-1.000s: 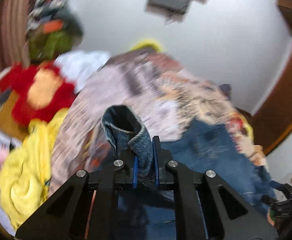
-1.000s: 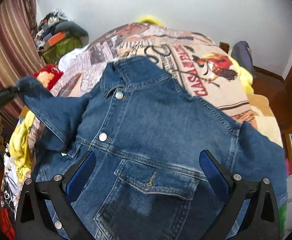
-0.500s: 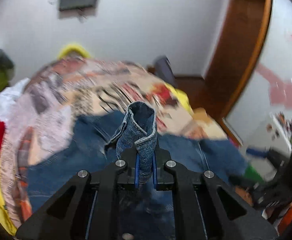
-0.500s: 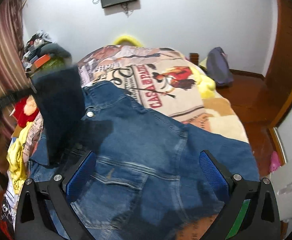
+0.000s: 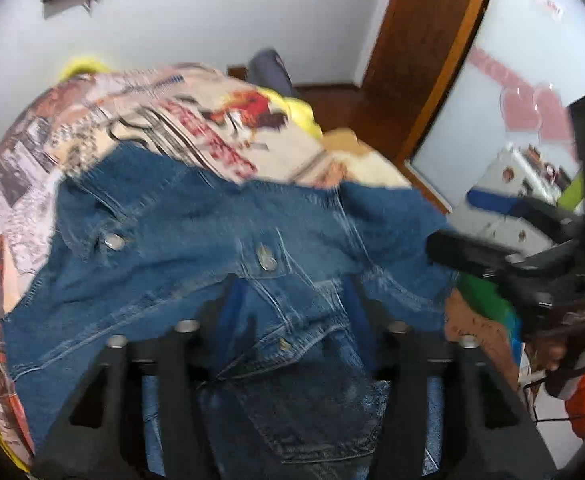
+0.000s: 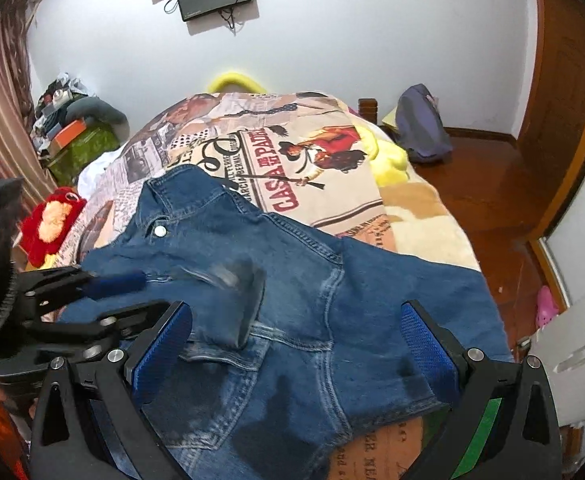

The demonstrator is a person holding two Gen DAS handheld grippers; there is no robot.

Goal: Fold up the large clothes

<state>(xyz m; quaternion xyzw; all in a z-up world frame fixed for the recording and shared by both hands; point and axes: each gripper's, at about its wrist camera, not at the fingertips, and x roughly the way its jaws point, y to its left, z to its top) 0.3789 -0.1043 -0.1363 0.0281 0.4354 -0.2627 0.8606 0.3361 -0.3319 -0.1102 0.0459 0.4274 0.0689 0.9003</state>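
Observation:
A blue denim jacket [image 6: 304, 288] lies front up on the bed; it also shows in the left wrist view [image 5: 196, 240]. Its left sleeve [image 6: 228, 300] is folded across the chest, the cuff blurred. My left gripper [image 5: 288, 308] is open just above the jacket front, jaws apart with nothing between them; it shows from the side in the right wrist view [image 6: 108, 284]. My right gripper [image 6: 292, 344] is wide open and empty above the jacket's lower part; it shows at the right of the left wrist view [image 5: 488, 240].
The bed has a printed newspaper-style cover [image 6: 292, 160]. A red plush toy [image 6: 52, 224] and piled clutter [image 6: 72, 128] lie left of the bed. A purple bag [image 6: 420, 124] sits on the wooden floor at right, by a wooden door [image 6: 564, 92].
My left gripper carried the sleeve cuff rightward across the jacket, opened and let it go. The sleeve now lies on the chest. The right gripper stayed open.

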